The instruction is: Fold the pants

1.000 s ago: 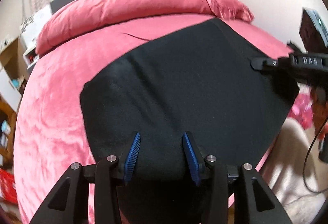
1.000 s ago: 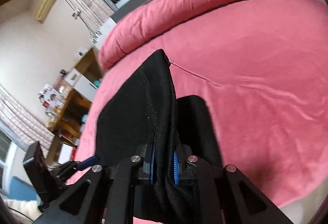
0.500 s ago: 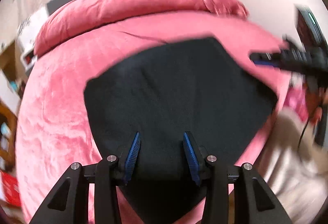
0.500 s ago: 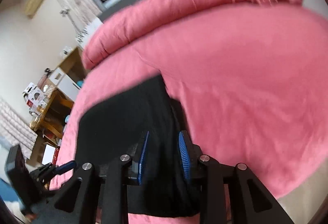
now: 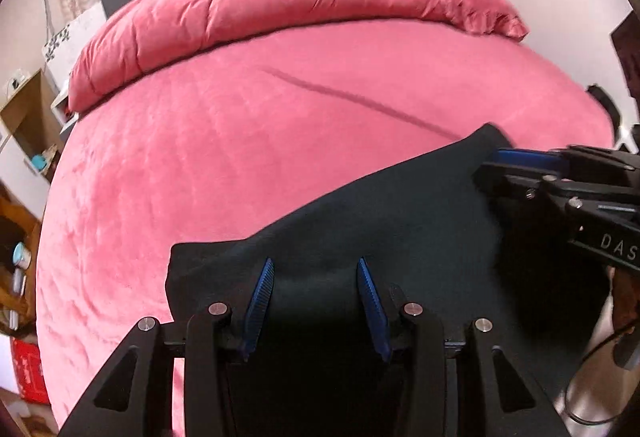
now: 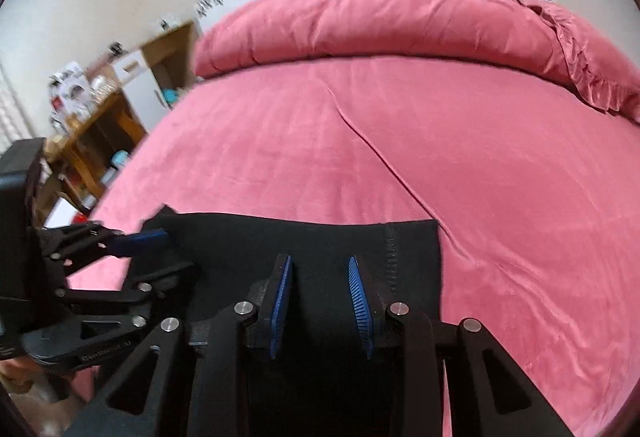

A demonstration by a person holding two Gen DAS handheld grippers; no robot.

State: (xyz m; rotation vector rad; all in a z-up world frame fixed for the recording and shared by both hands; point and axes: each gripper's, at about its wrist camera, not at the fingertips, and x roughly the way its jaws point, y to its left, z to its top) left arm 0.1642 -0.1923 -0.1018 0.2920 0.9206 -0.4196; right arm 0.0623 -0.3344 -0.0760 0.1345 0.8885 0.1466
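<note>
Both grippers are matte black, built of angular linkage arms with triangular cut-outs; round silver screw heads sit at every pivot. The left gripper (image 5: pixel 316 303) carries ridged blue pads (image 5: pixel 259 293) on the inner faces of its fingers; the right gripper (image 6: pixel 320 301) has the same toothed blue pads (image 6: pixel 357 295), bright against the black. Seen side-on, the right gripper's body bears pale letters reading "DAS" at the frame edge; the left gripper's body shows small, faint lettering too blurred to read, with a boxy black block behind it; a thin dark cable (image 5: pixel 592 365) loops below the right gripper.
</note>
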